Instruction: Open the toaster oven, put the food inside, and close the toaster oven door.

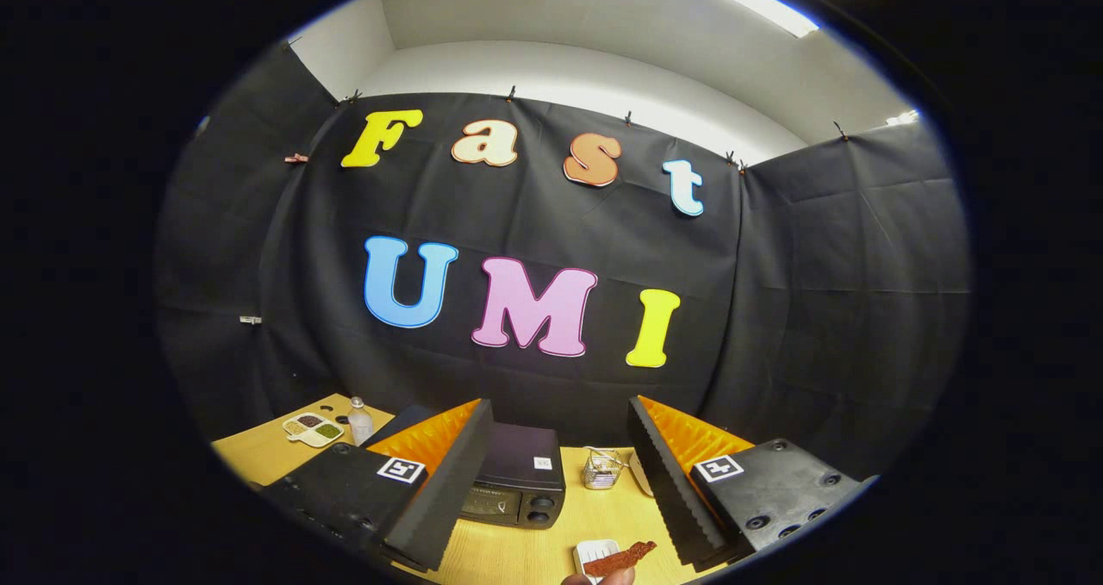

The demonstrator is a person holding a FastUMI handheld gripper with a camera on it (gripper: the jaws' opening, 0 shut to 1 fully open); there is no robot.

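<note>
The tool (556, 473) is held well above the surface (526, 546), its two fingers spread wide apart with nothing between them. Framed in the gap between the fingers, and beyond them, the toaster oven (515, 480) is seen from above and in front; its door appears closed, with two knobs at the front right. Nearer than the oven, just ahead of the fingers, a small white plate (593, 553) carries a reddish-brown strip of food (622, 558), and a fingertip (603, 578) is visible at the plate's near edge. A small wire basket (602, 469) stands to the right of the oven; a divided dish (313, 429) and a small bottle (359, 421) sit far off to the left.

The food is judged to be light, thin and probably brittle, so it would best be pinched gently across its width near the middle. The door handle cannot be made out; the door's top edge is the likely place to take hold.
</note>
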